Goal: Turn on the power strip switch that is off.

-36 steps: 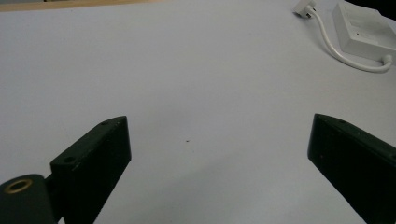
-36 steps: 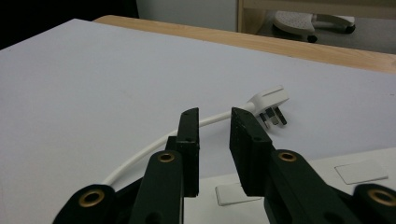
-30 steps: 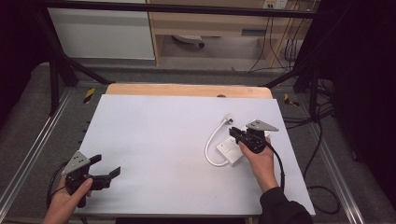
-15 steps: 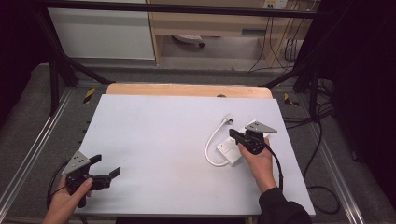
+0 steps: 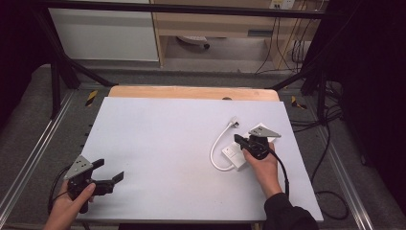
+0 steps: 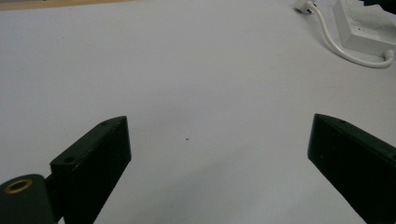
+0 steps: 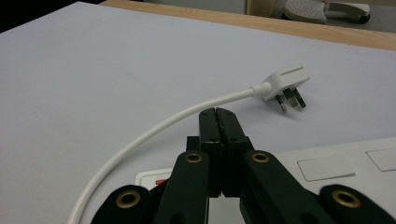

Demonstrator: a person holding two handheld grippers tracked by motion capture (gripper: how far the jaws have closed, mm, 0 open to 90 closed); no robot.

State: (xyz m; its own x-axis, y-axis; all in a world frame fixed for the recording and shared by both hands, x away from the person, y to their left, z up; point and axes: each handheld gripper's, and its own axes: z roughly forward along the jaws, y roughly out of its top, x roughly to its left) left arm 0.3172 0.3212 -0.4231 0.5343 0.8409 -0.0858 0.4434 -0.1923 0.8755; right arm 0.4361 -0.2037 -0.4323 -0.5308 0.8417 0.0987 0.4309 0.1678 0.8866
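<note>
One white cable [image 7: 154,128] curving beside plug [image 7: 286,84]; wooden edge [image 5: 191,92] beyond

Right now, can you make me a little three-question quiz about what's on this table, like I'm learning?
1. True or false: the right hand-held gripper has its jaws pressed together with nothing between them.
2. What lies at the far end of the white cable?
A. a three-pin plug
B. a light bulb
C. a battery
3. Fill in: the left hand-held gripper has its jaws wide ____ over the bare white table.

Key
1. True; the jaws meet just above the white power strip.
2. A
3. open
</note>
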